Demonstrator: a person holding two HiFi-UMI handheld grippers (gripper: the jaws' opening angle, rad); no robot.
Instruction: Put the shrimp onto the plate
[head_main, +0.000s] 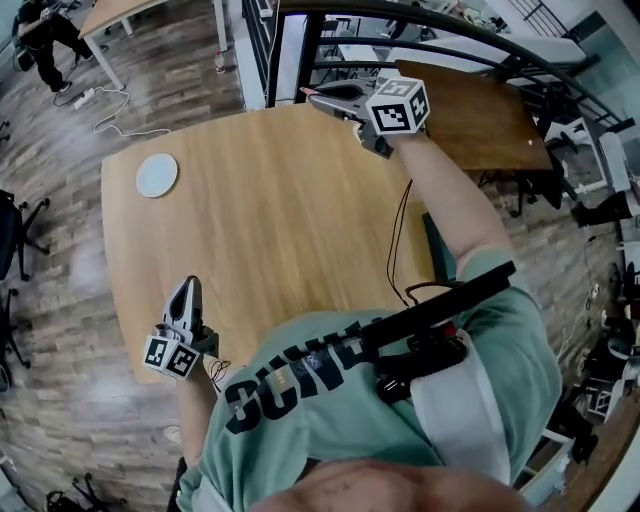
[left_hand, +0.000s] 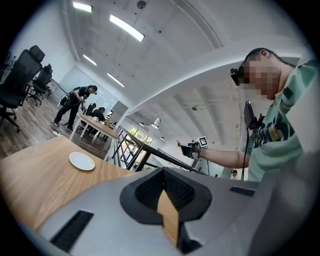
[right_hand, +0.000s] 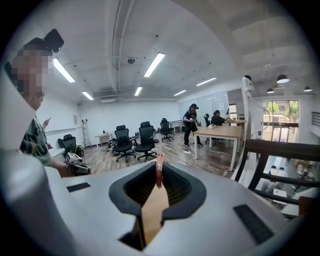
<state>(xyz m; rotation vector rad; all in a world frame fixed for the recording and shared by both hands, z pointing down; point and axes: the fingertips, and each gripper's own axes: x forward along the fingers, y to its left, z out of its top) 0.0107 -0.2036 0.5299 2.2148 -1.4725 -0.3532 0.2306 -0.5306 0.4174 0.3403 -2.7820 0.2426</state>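
Shrimp (right_hand: 159, 172) between jaws of right tool (right_hand: 159, 164)

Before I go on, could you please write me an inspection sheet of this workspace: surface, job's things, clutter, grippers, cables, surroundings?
Surface: wooden table, bare apart from one plate.
Job's things: white plate, empty, near the table's far left corner; shrimp held in the air, not yet on the plate.
Clutter: nothing seen on the table.
Grippers: right gripper shut on the shrimp, at the table's far edge; left gripper shut with nothing in it, over the near edge.
Cables: black cable hangs from the person's chest gear by the table's right edge; white cable lies on the floor.
Surroundings: black railing, darker table, office chairs, people at another table.
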